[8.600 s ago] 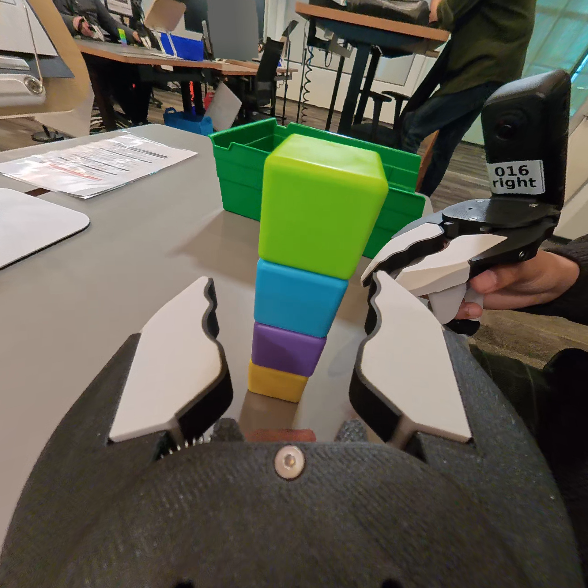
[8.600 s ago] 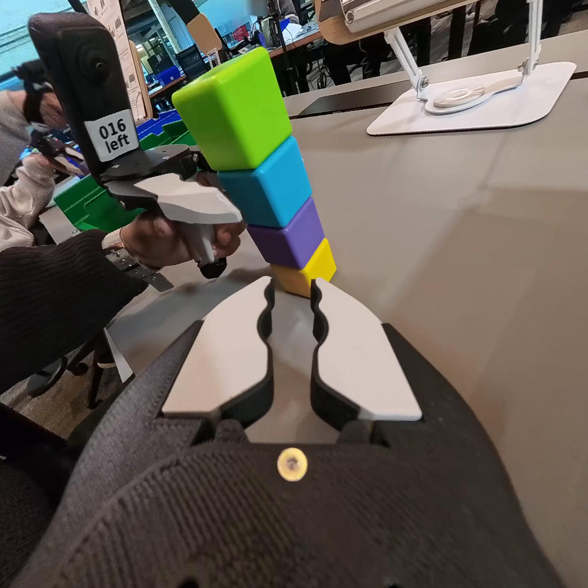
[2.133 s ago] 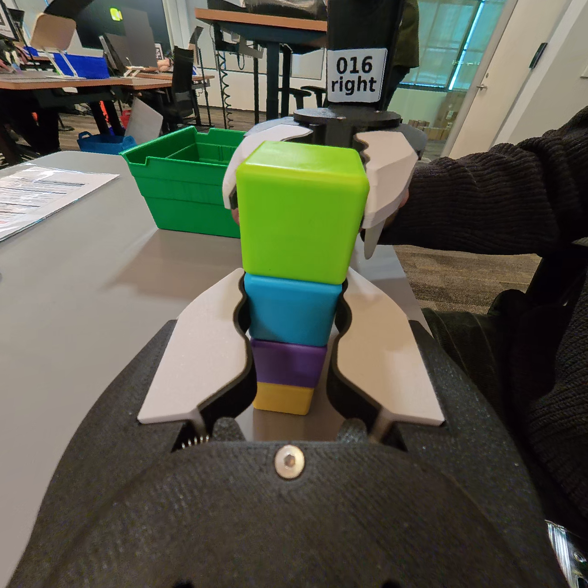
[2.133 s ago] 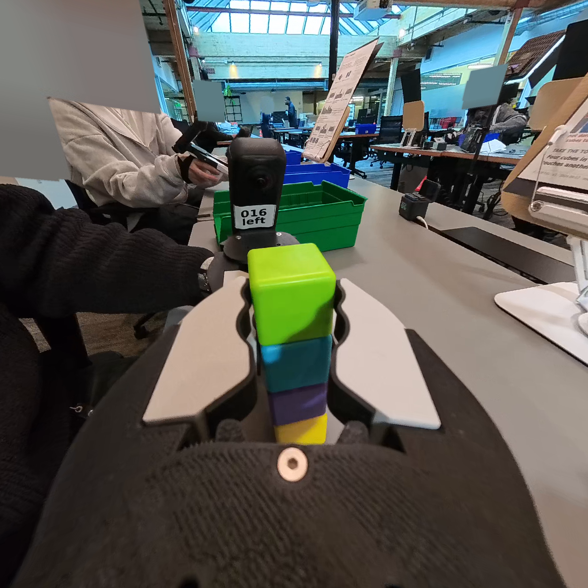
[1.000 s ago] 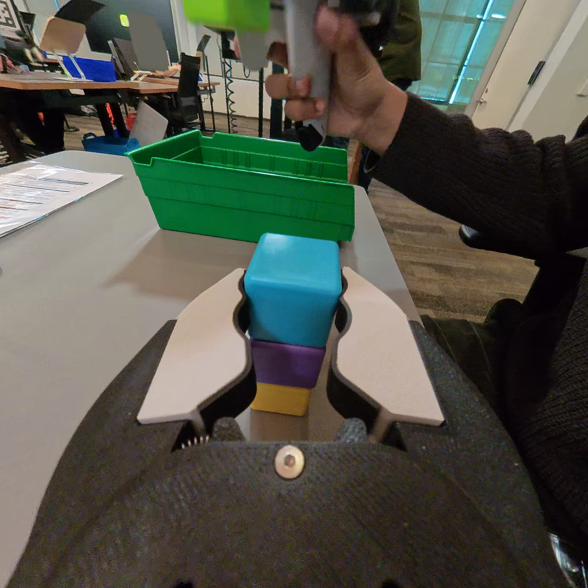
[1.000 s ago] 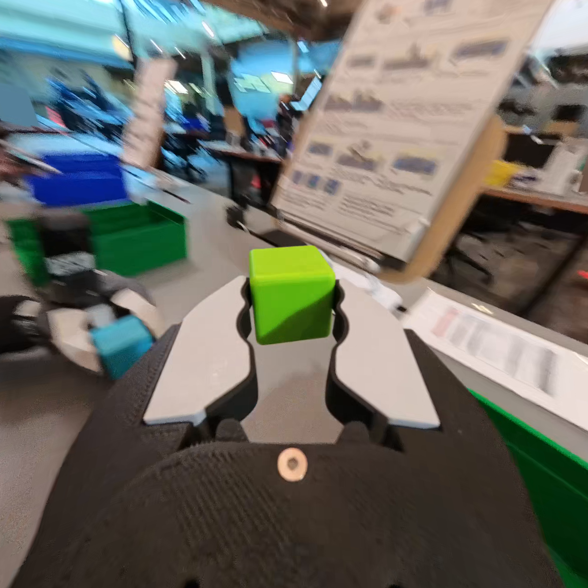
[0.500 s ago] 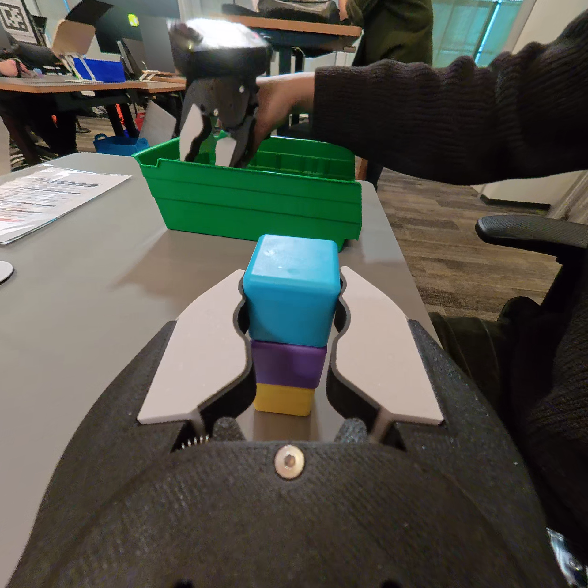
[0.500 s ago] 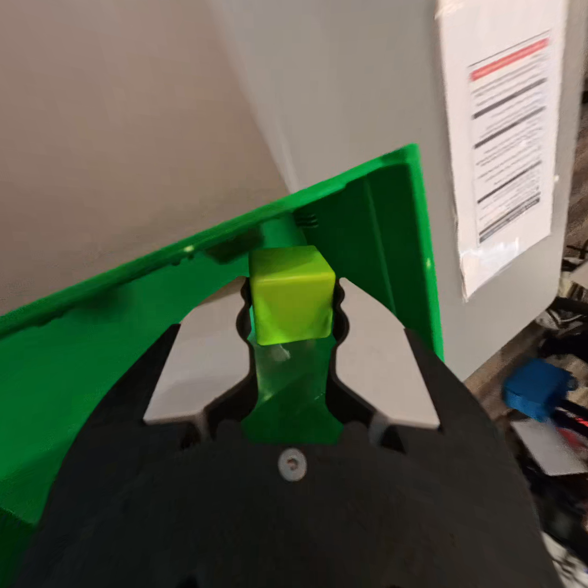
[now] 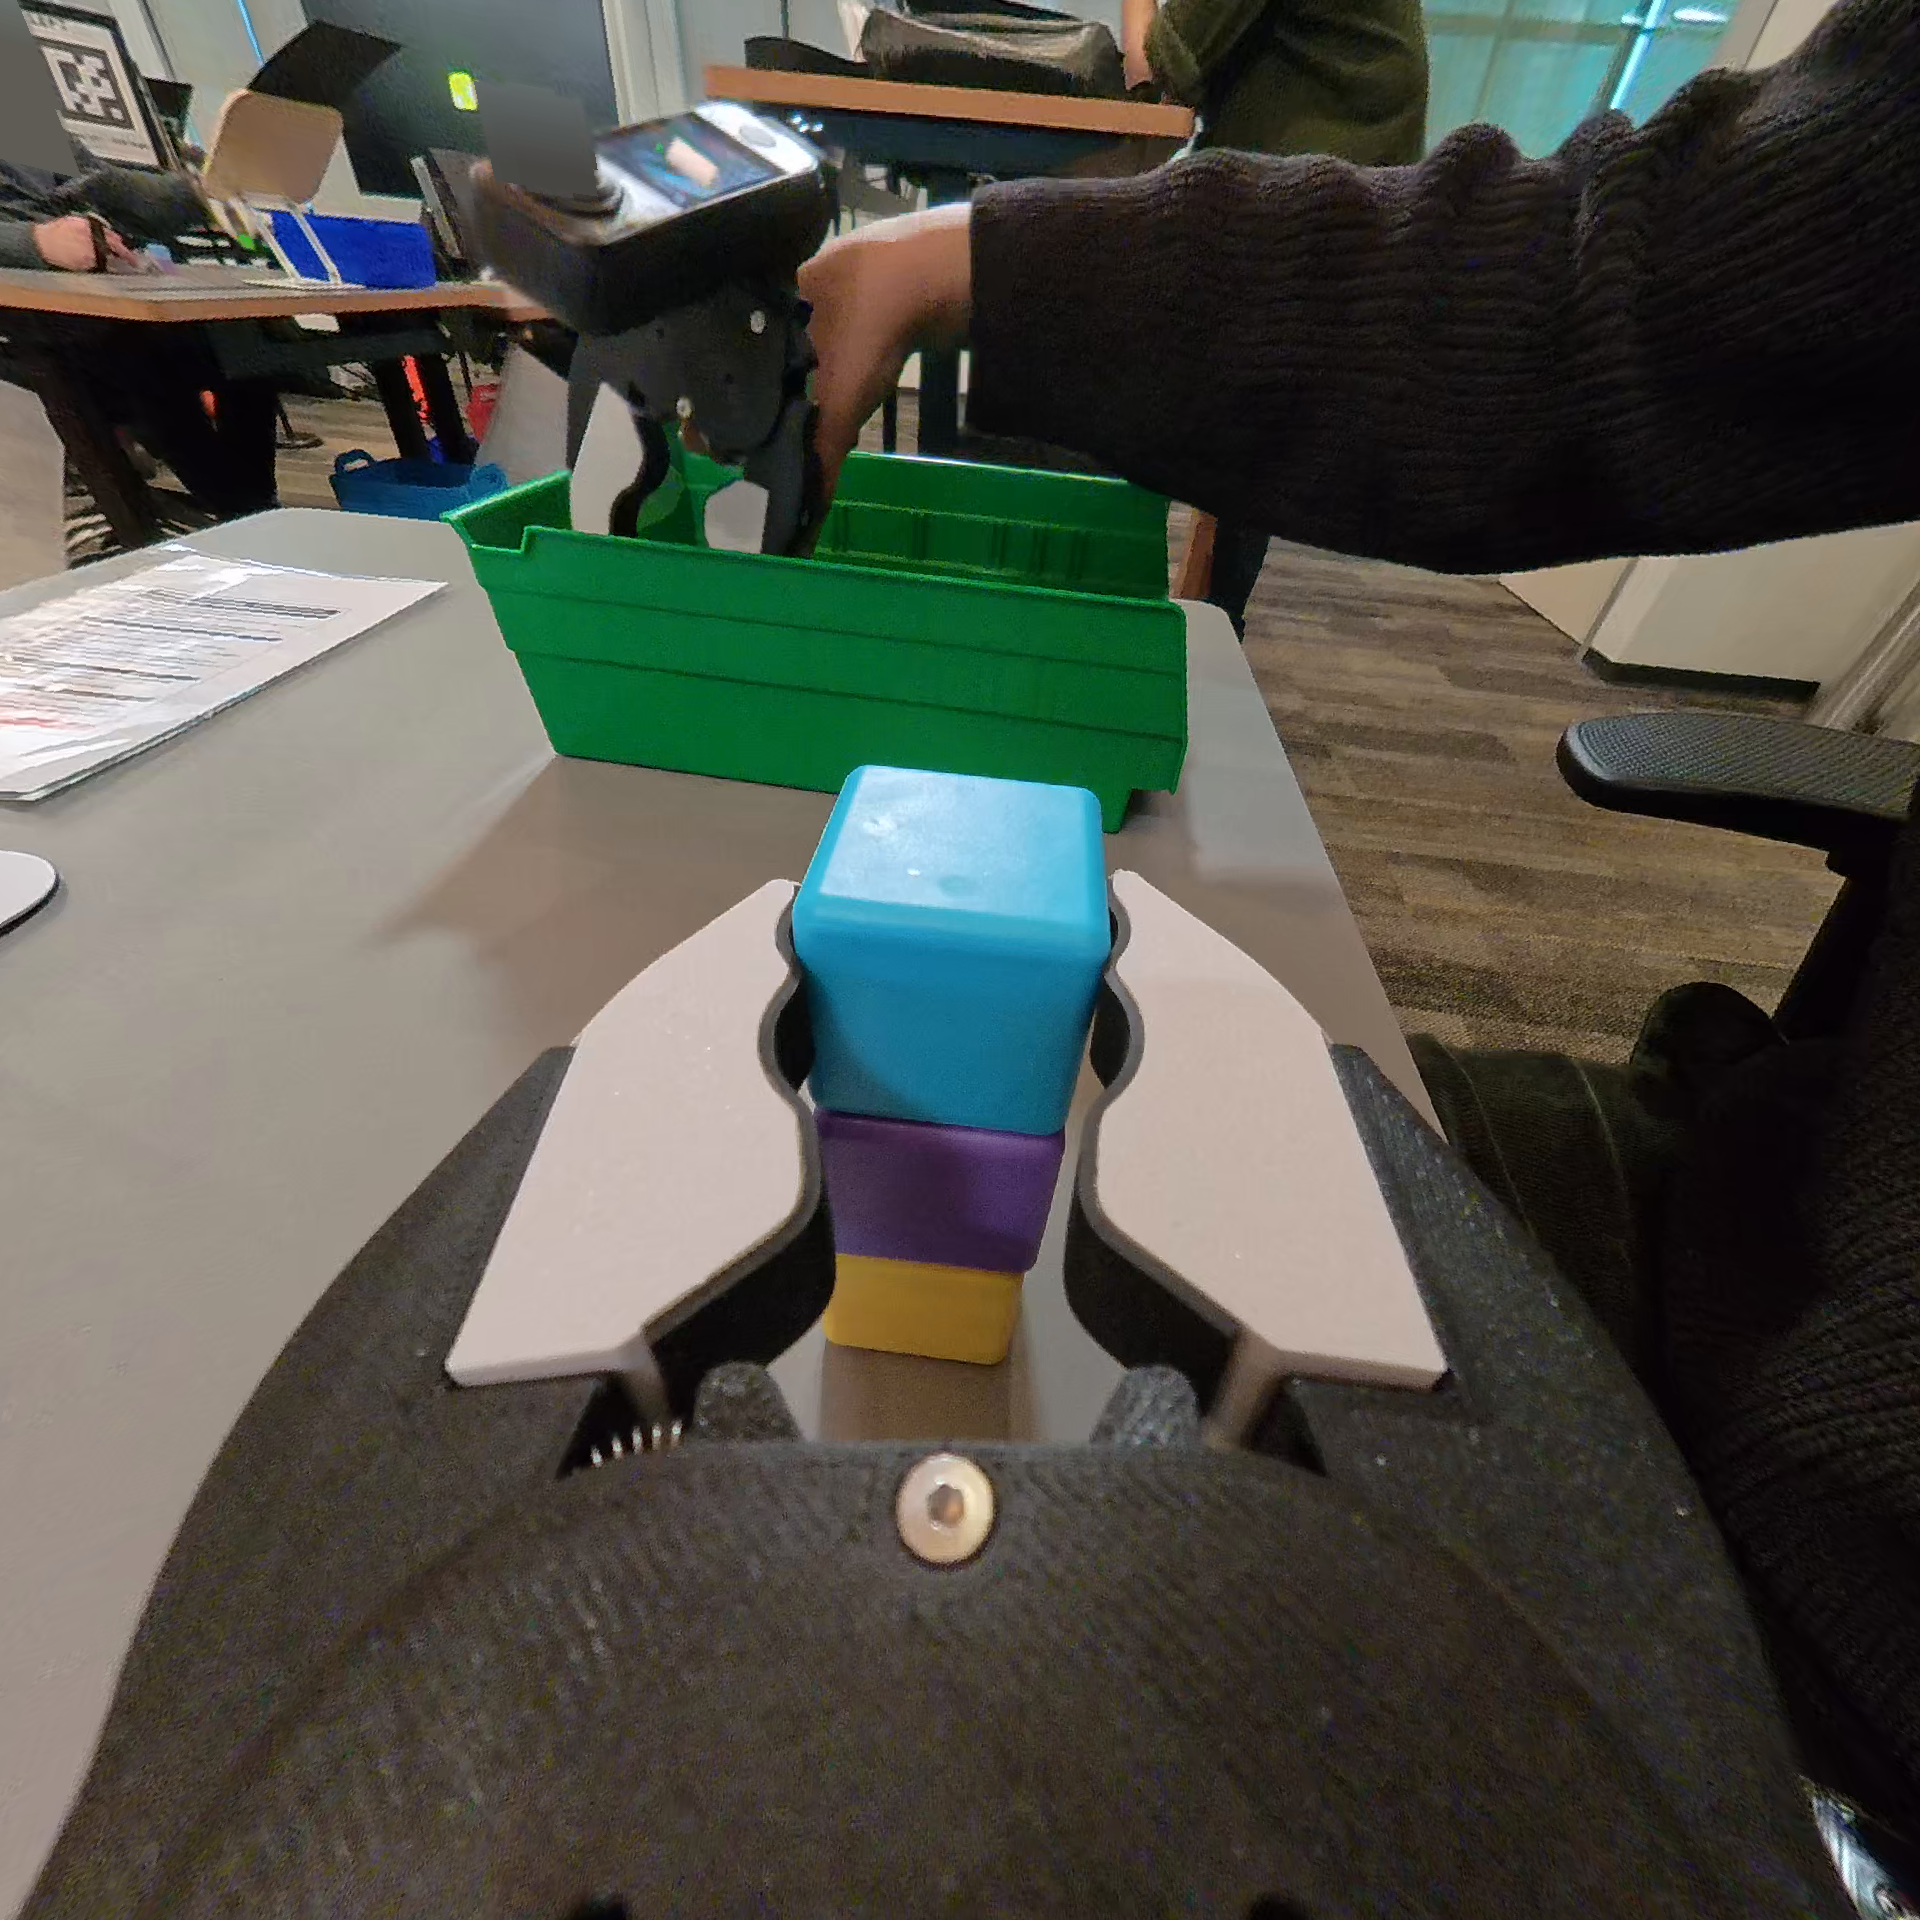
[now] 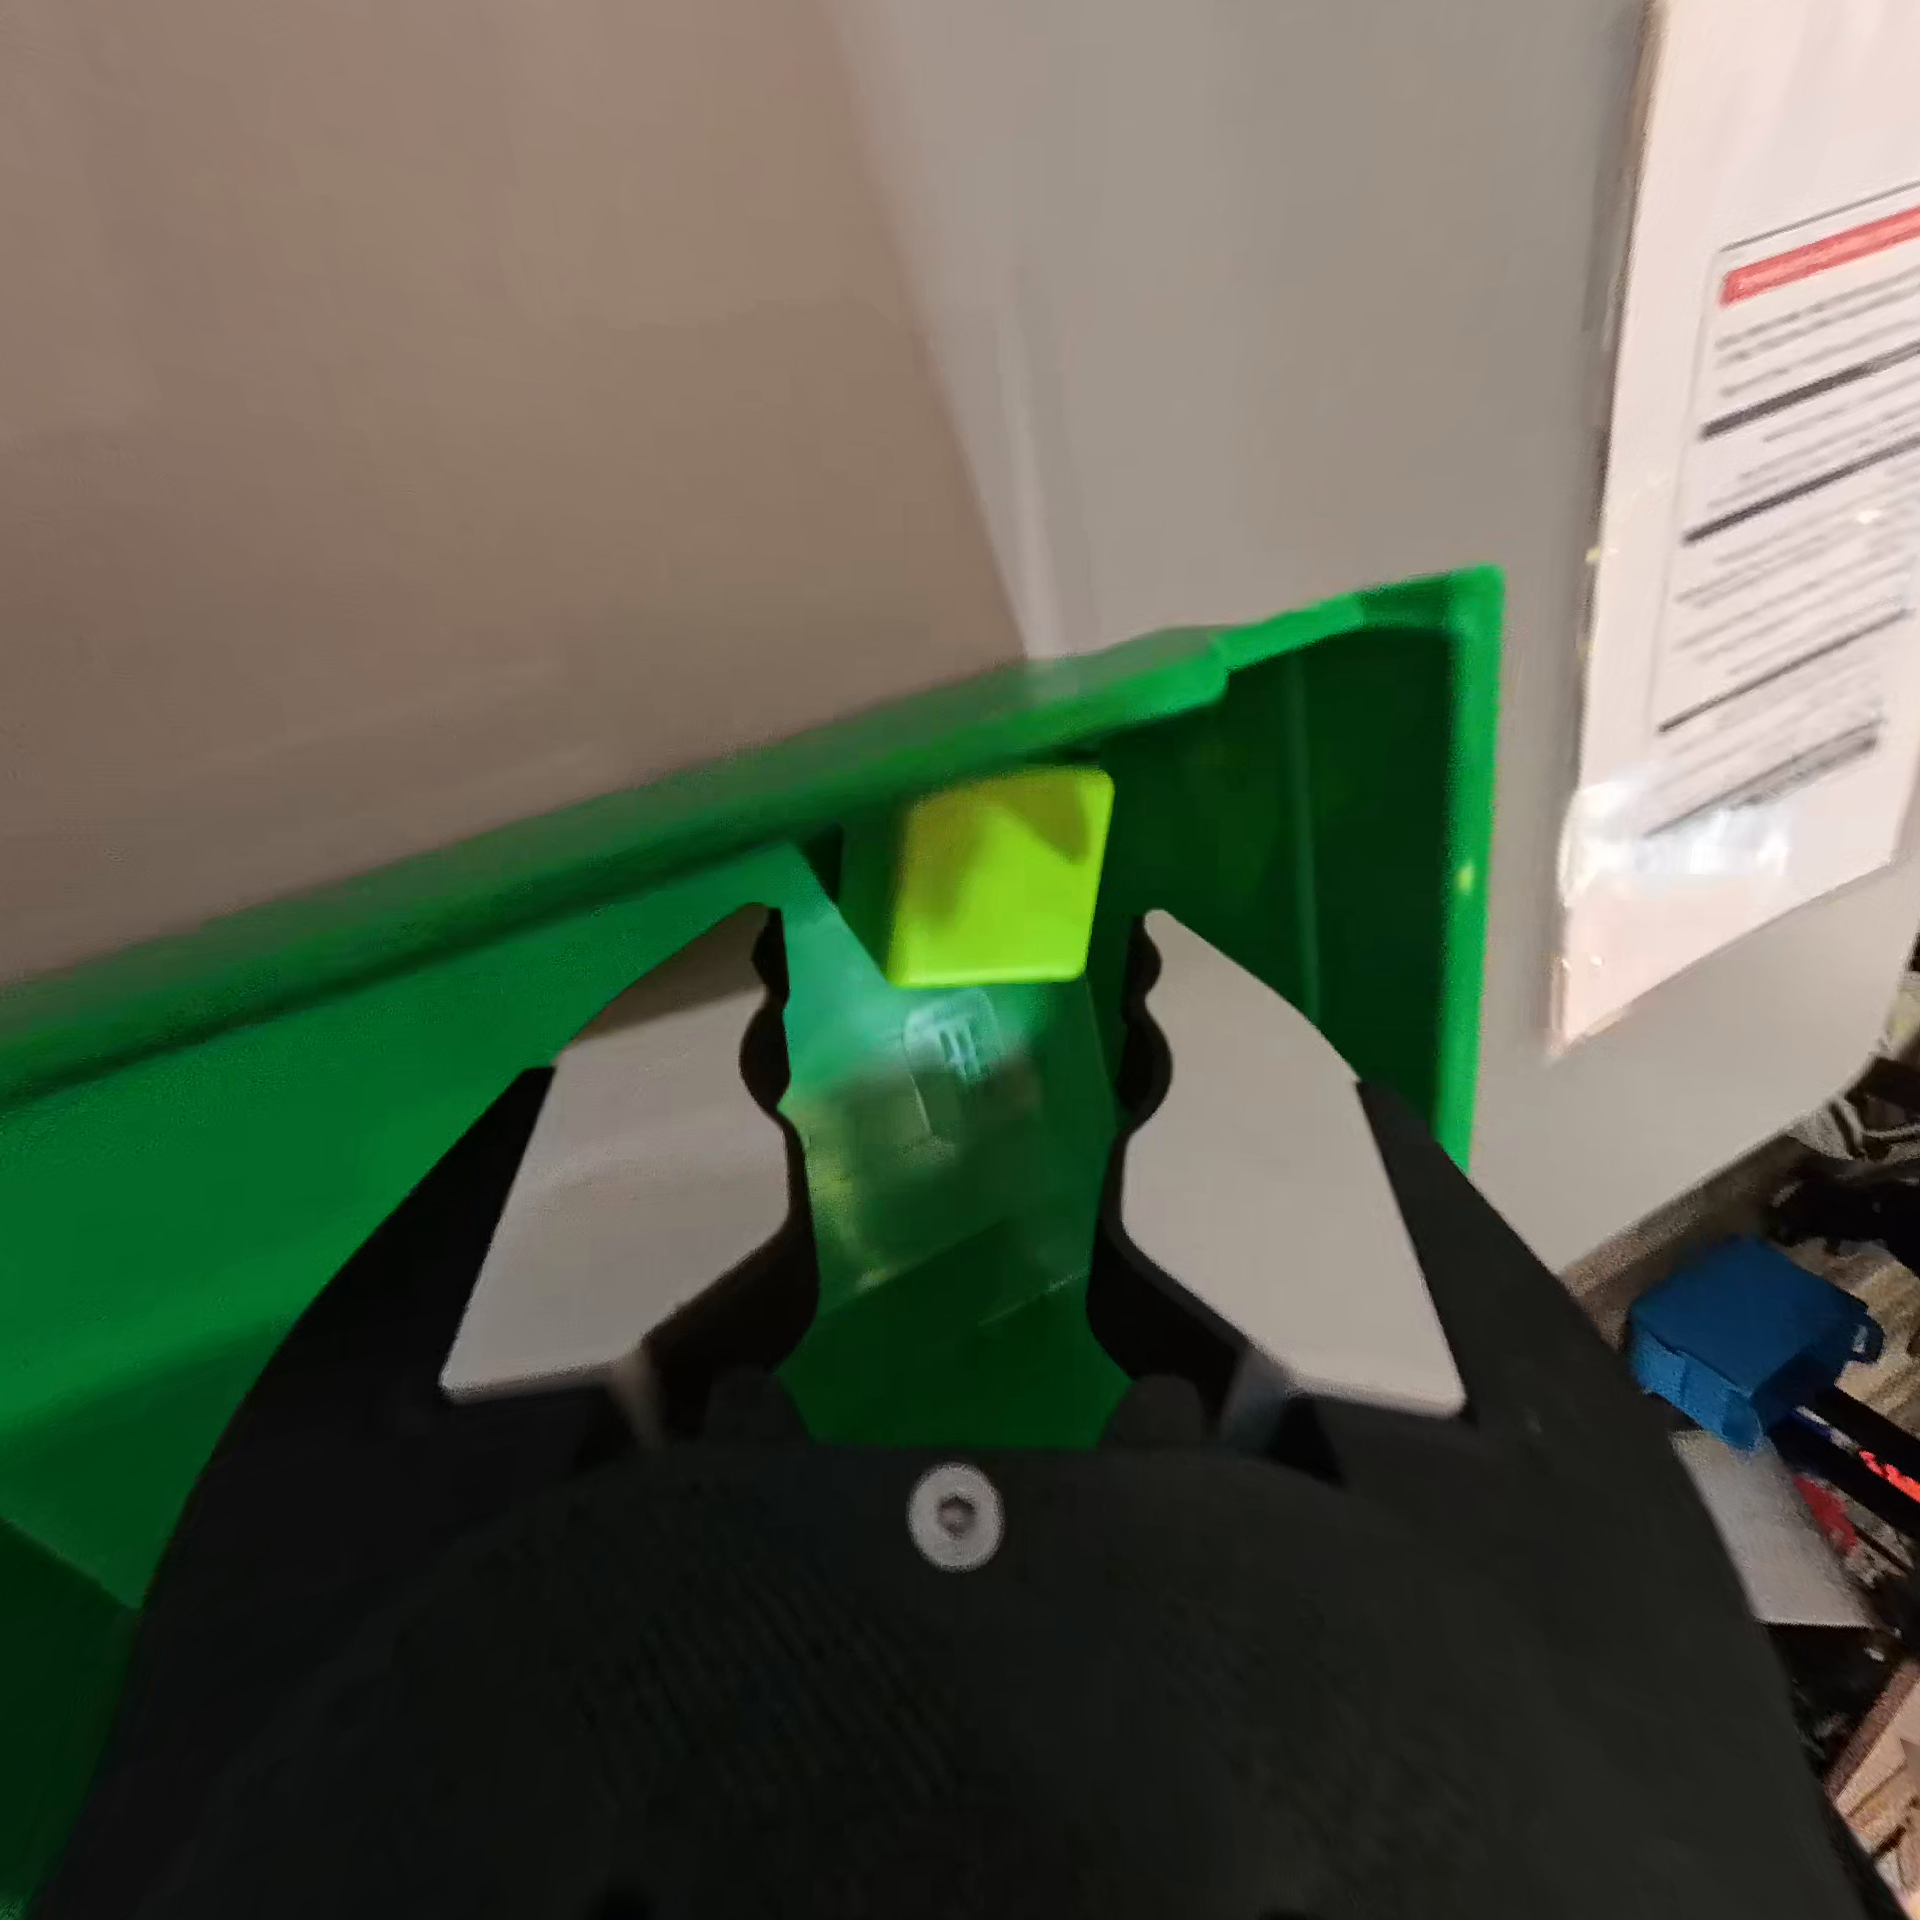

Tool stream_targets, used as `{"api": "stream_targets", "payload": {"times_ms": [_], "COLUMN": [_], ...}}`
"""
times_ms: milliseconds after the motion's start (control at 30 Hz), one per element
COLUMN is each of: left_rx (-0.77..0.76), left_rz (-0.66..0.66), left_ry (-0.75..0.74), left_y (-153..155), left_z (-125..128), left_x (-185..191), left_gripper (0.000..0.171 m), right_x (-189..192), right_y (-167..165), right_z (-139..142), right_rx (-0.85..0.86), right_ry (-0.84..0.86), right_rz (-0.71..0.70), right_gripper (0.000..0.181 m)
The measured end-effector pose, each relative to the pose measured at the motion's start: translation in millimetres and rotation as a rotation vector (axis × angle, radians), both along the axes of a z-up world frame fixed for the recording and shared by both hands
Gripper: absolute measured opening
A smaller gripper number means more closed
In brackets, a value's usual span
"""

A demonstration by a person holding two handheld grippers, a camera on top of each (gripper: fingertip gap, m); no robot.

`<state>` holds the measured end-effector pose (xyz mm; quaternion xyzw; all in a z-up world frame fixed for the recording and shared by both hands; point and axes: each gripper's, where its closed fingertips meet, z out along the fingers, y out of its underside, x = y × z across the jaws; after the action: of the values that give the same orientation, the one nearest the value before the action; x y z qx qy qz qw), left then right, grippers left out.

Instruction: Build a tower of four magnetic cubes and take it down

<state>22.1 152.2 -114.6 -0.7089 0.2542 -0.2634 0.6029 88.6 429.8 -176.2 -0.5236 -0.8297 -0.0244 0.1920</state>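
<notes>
A stack of three cubes stands on the grey table (image 9: 312, 987): blue cube (image 9: 945, 987) on top, purple cube (image 9: 935, 1195) in the middle, yellow cube (image 9: 920, 1309) at the bottom. My left gripper (image 9: 948, 899) is shut on the blue cube. My right gripper (image 9: 686, 509) points down into the green bin (image 9: 831, 665) behind the stack. In the right wrist view the right gripper (image 10: 956, 925) is open. The lime green cube (image 10: 987, 894) lies tilted in a corner of the bin (image 10: 312, 1039), just past the fingertips and free of them.
A printed sheet in a sleeve (image 9: 156, 655) lies on the table to the left, also in the right wrist view (image 10: 1787, 540). A white base plate (image 9: 21, 894) is at the left edge. A chair armrest (image 9: 1745, 769) is beyond the table's right edge. A blue container (image 10: 1745, 1340) sits on the floor.
My right gripper carried the lime cube off the tower into the green bin, then opened and let it go. My left gripper stays shut on the blue cube.
</notes>
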Motion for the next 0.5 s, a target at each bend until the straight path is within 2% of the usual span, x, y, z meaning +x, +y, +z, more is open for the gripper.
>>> {"api": "stream_targets", "payload": {"times_ms": [133, 200, 267, 367, 400, 433, 500], "left_rx": [-0.001, -0.008, -0.015, -0.022, -0.029, -0.035, -0.05], "left_rz": [0.002, 0.002, -0.005, -0.013, -0.016, -0.016, -0.041], "left_ry": [0.002, -0.003, -0.008, 0.002, 0.01, 0.006, -0.036], "left_y": [-1, -2, -3, -5, -5, -6, -8], "left_z": [0, 0, 0, -2, -3, -3, 5], "left_x": [0, 0, 1, 2, 2, 3, 5], "left_gripper": [0.055, 0.055, 0.055, 0.054, 0.062, 0.086, 0.098], "right_x": [16, 16, 9, -4, -9, -13, -21], "right_y": [-4, -31, -82, -179, -210, -236, -277], "right_z": [36, 67, 107, 160, 170, 176, 176], "right_rx": [0.035, -0.01, -0.084, -0.21, -0.244, -0.264, -0.307], "right_ry": [0.118, 0.269, 0.45, 0.714, 0.786, 0.847, 0.941], "right_rz": [-0.058, -0.053, 0.021, 0.177, 0.222, 0.259, 0.312], "right_gripper": [0.066, 0.068, 0.068, 0.068, 0.069, 0.07, 0.067]}}
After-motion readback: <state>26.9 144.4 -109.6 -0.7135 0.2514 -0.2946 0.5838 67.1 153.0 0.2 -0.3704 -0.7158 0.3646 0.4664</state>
